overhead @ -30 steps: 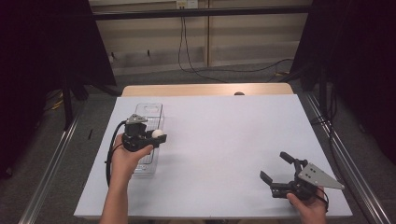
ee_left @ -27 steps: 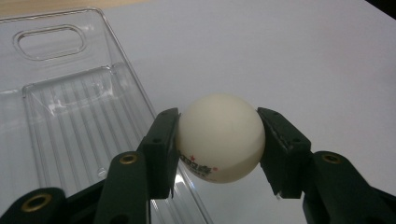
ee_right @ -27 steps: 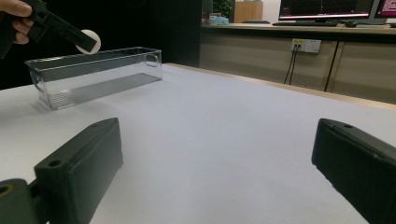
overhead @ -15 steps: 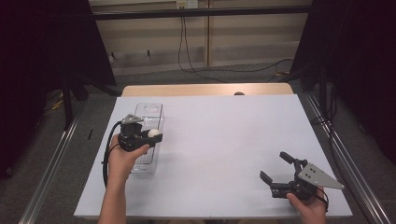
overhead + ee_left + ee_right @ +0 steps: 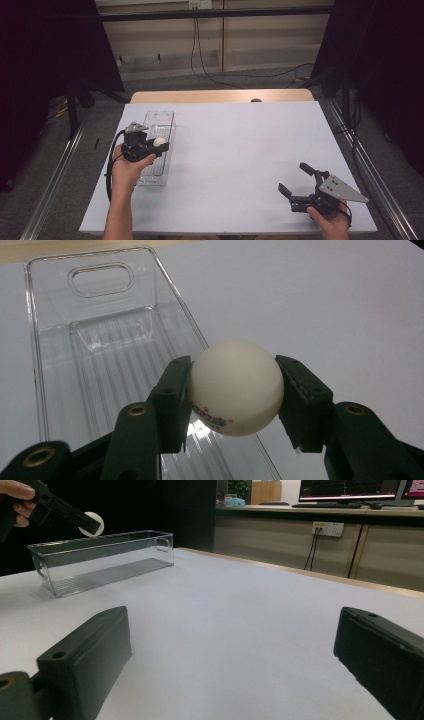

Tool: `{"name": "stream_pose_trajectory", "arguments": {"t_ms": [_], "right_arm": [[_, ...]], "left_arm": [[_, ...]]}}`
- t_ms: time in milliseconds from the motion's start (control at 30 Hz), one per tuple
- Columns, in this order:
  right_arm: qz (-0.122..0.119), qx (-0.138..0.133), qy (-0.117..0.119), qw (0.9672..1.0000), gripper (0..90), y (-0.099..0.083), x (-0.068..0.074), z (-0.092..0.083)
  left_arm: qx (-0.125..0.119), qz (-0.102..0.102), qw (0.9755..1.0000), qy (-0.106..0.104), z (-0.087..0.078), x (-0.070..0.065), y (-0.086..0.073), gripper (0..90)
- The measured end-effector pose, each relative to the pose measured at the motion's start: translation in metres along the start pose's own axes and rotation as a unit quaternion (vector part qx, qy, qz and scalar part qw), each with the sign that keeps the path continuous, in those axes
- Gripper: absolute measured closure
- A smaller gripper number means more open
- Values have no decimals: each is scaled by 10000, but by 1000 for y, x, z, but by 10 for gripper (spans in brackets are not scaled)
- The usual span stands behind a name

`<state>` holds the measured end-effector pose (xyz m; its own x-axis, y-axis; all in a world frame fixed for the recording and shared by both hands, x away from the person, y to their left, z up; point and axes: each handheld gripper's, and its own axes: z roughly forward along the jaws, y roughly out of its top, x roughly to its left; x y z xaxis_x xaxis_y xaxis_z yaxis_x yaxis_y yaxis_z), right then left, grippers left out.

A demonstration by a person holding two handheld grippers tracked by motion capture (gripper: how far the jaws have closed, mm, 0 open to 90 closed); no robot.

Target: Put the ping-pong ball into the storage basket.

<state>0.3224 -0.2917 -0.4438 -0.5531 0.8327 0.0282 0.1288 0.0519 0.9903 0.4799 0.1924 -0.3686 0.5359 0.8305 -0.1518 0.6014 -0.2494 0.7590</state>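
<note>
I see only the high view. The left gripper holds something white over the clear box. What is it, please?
Observer: A white table-tennis ball with a red star and printing, clamped in the left gripper.
Operator: Is the clear plastic box empty?
Observer: Yes, the clear plastic box shows only its ribbed floor.
Operator: Is the ball above the rim?
Observer: Yes; in the right gripper view it hangs above the rim. The right gripper is open.

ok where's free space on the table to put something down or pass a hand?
The white table is bare between the clear bin at its left and the right gripper near the front right corner, and across the whole far half. The bin's floor is bare too. The only crowded spot is over the bin, where the left gripper holds a white ball.
</note>
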Motion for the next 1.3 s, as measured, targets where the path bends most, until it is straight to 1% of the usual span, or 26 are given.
{"name": "stream_pose_trajectory", "arguments": {"t_ms": [33, 133, 200, 267, 333, 367, 400, 433, 467, 500, 567, 600, 633, 733, 800, 867, 900, 933, 967, 1000, 1033, 1067, 1100, 1167, 1267, 1300], "right_arm": [[-11, -2, 15, 10000, 13, 0, 0, 0], [-12, -6, 16, 10000, 13, 0, 0, 0], [-13, -7, 19, 10000, 13, 0, 0, 0], [-12, -7, 17, 10000, 13, 0, 0, 0], [-12, -7, 16, 10000, 13, 0, 0, 0], [-10, -7, 15, 10000, 13, 0, 0, 0], [4, -9, 9, 10000, 13, 0, 0, 0], [-12, -7, 17, 10000, 13, 0, 0, 0], [-12, -8, 20, 10000, 13, 0, 0, 0], [-13, -9, 24, 10000, 13, 0, 0, 0], [-10, -7, 20, 10000, 13, 0, 0, 0], [-9, -6, 21, 10000, 13, 0, 0, 0], [-12, -6, 18, 10000, 13, 0, 0, 0], [29, -19, 0, 10000, 13, 0, 1, 1], [27, -17, 4, 10000, 13, 0, 1, 1], [7, -11, 17, 10000, 13, 0, 0, 0], [-10, -7, 19, 10000, 13, 0, 0, 0], [-10, -7, 19, 10000, 13, 0, 0, 0], [18, -15, 11, 10000, 13, 0, 0, 1], [26, -19, 8, 10000, 13, 0, 1, 1], [27, -19, 8, 10000, 13, 0, 1, 1], [25, -18, 4, 10000, 13, 0, 1, 1], [3, -15, 13, 10000, 13, 0, 0, 1], [-1, -14, 17, 10000, 13, 0, 0, 1], [-15, -11, 22, 10000, 13, 0, 0, 1], [-13, -10, 23, 10000, 13, 0, 0, 1]], "left_arm": [[-23, -33, 10000, 3, 0, 0, 0, 512], [25, 14, 10000, 90, -2, 2, -1, 512], [-27, -41, 10000, 66, -1, 3, -1, 512], [-42, -86, 9999, 110, -1, 3, -1, 512], [-32, -80, 9999, 122, -2, 4, -2, 512], [1, -26, 9999, 110, -2, 6, -2, 512], [15, -28, 9998, 174, -3, 7, -2, 511], [11, -40, 9999, 161, -3, 8, -3, 512], [-56, -113, 9997, 201, -2, 7, -3, 512], [-50, -120, 9997, 211, -2, 8, -3, 511], [8, -34, 9996, 280, -4, 11, -4, 512], [5, -50, 9996, 261, -3, 11, -4, 512], [6, -33, 9995, 315, -3, 11, -4, 512], [-6, -100, 9995, 305, -1, 11, -5, 512], [1, -83, 9994, 336, 0, 12, -6, 512], [-3, -117, 9993, 364, 1, 12, -7, 511], [42, -76, 9992, 396, 1, 13, -7, 512], [37, -90, 9992, 377, 2, 15, -8, 512], [33, -119, 9990, 440, 2, 15, -9, 511], [26, -149, 9989, 436, 3, 15, -9, 511], [32, -137, 9991, 398, 3, 16, -9, 512], [72, -77, 9991, 413, 2, 17, -9, 512], [68, -87, 9991, 416, 3, 17, -9, 511], [69, -70, 9987, 491, 3, 16, -9, 511], [76, -82, 9989, 456, 4, 17, -10, 511], [109, -47, 9988, 472, 5, 18, -11, 511]]}}
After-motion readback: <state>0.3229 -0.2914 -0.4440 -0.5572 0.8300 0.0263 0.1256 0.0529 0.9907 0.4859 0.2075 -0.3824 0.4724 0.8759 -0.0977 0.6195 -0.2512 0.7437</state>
